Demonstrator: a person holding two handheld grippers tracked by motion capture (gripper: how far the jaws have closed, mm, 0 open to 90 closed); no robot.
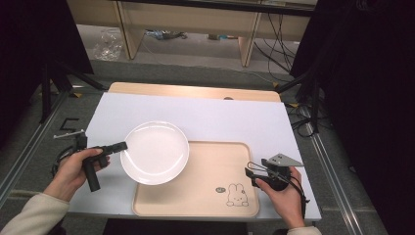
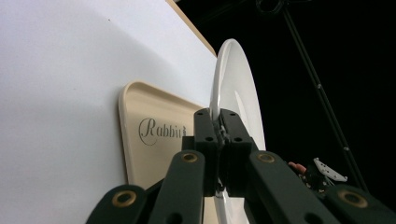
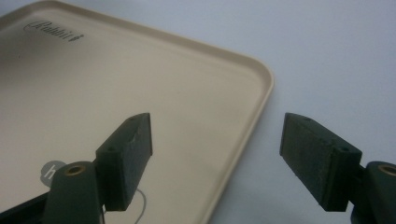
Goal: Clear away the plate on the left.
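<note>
White plate (image 1: 154, 152), round and glossy with a shallow well and a broad raised rim, is seen from the high view partly over a beige tray (image 1: 205, 196) and partly over the white table cover (image 1: 210, 117). About half of it overlaps the tray's corner at ten o'clock. Its edge at nine o'clock is pinched by the left gripper (image 1: 121, 146), whose jaws are closed tight on the rim. In the left gripper view the plate (image 2: 236, 88) is shown edge-on, the thin rim clamped between the two black pads; whether its far side rests on the tray cannot be told.

The plate is judged to be stiff, glazed ceramic or similar: moderately heavy for a one-sided hold, slippery under the pads and breakable if dropped. The rim is the only practical place to be gripped, and a hold at one edge is likely to let the far side sag or swing, so slow, level movement is advised.

The right gripper (image 1: 250, 171) is held at the tray's edge at three o'clock, near a printed rabbit drawing (image 1: 237, 195). In the right gripper view its jaws are spread wide with nothing between them, above the tray's rounded corner (image 3: 261, 79)
</note>
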